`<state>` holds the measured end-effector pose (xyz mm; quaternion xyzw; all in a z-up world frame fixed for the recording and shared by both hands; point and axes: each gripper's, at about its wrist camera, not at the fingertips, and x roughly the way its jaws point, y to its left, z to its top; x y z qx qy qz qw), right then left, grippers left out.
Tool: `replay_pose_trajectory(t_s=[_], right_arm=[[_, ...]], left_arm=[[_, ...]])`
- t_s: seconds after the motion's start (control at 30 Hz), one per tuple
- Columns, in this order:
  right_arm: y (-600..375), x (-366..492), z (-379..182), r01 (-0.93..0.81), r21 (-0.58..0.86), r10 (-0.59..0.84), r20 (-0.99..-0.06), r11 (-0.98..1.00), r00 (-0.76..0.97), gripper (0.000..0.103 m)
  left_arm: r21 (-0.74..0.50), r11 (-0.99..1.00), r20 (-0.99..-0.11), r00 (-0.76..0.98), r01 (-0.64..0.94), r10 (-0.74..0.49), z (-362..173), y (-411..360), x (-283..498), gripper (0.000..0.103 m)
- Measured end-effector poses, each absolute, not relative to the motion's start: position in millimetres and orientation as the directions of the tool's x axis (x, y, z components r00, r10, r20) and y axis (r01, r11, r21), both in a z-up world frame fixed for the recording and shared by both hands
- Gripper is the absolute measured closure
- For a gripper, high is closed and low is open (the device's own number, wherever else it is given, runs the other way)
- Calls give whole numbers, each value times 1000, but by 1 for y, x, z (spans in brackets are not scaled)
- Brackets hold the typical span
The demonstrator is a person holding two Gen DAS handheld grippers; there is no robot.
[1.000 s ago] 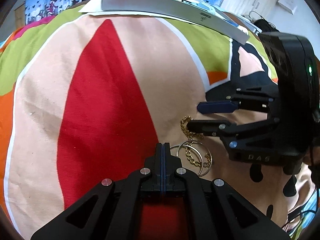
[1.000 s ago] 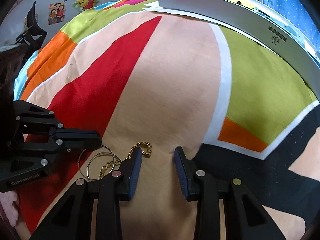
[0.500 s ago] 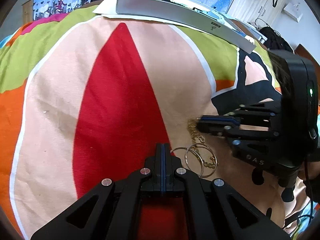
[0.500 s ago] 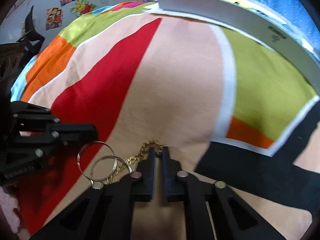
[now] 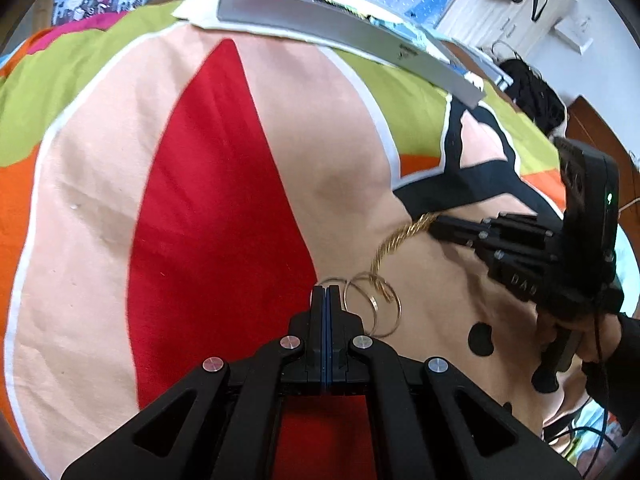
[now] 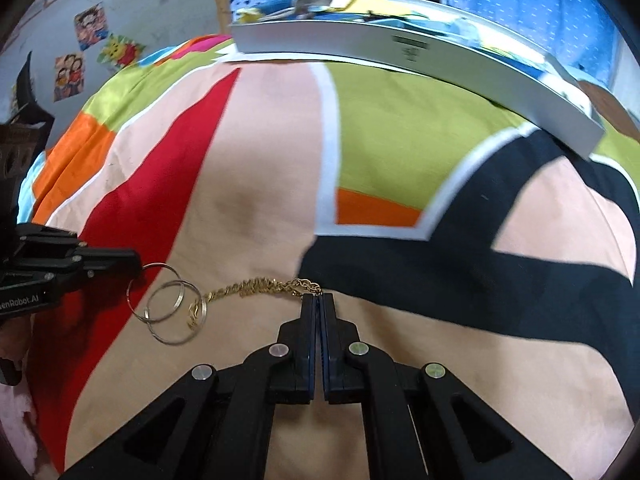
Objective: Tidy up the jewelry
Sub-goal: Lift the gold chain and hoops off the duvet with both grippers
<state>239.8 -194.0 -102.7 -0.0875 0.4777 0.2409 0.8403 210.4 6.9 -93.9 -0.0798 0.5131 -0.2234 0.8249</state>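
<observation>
Two silver rings (image 5: 372,308) lie overlapped on the colourful bedspread (image 5: 224,208), just right of my left gripper (image 5: 326,292). It is shut, with the edge of one ring pinched at its tip. A gold chain (image 5: 396,240) runs taut from the rings up to my right gripper (image 5: 434,222). In the right wrist view the right gripper (image 6: 318,298) is shut on the end of the gold chain (image 6: 256,286). The chain's other end hangs through the silver rings (image 6: 168,308), which touch the tip of the left gripper (image 6: 136,260).
A long silver-white box (image 6: 400,50) with papers on it lies across the far edge of the bed. A hand (image 5: 576,332) holds the right gripper's handle. Posters (image 6: 90,28) hang on the wall at the left.
The right gripper went from open to shut on the gold chain and drew it away to the right, so the chain now runs straight. The left gripper stayed shut by the rings.
</observation>
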Motion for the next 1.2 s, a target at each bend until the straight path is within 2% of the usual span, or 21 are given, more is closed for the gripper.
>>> replay_pose_trajectory(t_s=[0.13,0.37,0.6,0.8,0.87,0.9,0.97,1.03,1.1,1.2], right_arm=[[-202,240,-105,-455,100,316,-847,885,428,100],[-201,238,-108,-427,123,317,-852,896,418,100],[-196,250,-113,-404,149,324,-853,903,408,89],[-200,250,-117,-383,191,350,-846,904,403,88],[-202,250,-118,-377,205,358,-843,903,400,88],[-202,250,-118,-377,207,360,-843,903,400,88],[-201,250,-118,-378,206,359,-843,903,400,88],[-201,250,-118,-377,207,360,-843,903,399,87],[-205,250,-118,-376,212,364,-842,902,398,86],[-207,252,-119,-374,219,369,-841,901,397,84]], left_arm=[[-312,897,-852,326,312,-410,-104,-4,215,103],[-297,896,-863,308,330,-400,-111,-7,220,103],[-276,897,-865,317,346,-388,-113,-9,220,103],[-321,892,-858,302,317,-416,-109,-2,219,103],[-348,886,-849,297,307,-437,-106,1,217,98],[-359,880,-844,295,312,-449,-104,1,215,91],[-367,869,-833,299,332,-466,-99,0,210,75],[-365,859,-819,315,360,-480,-93,-5,201,52],[-352,855,-814,326,380,-480,-91,-11,197,47],[-294,868,-831,340,401,-439,-97,-22,201,47]])
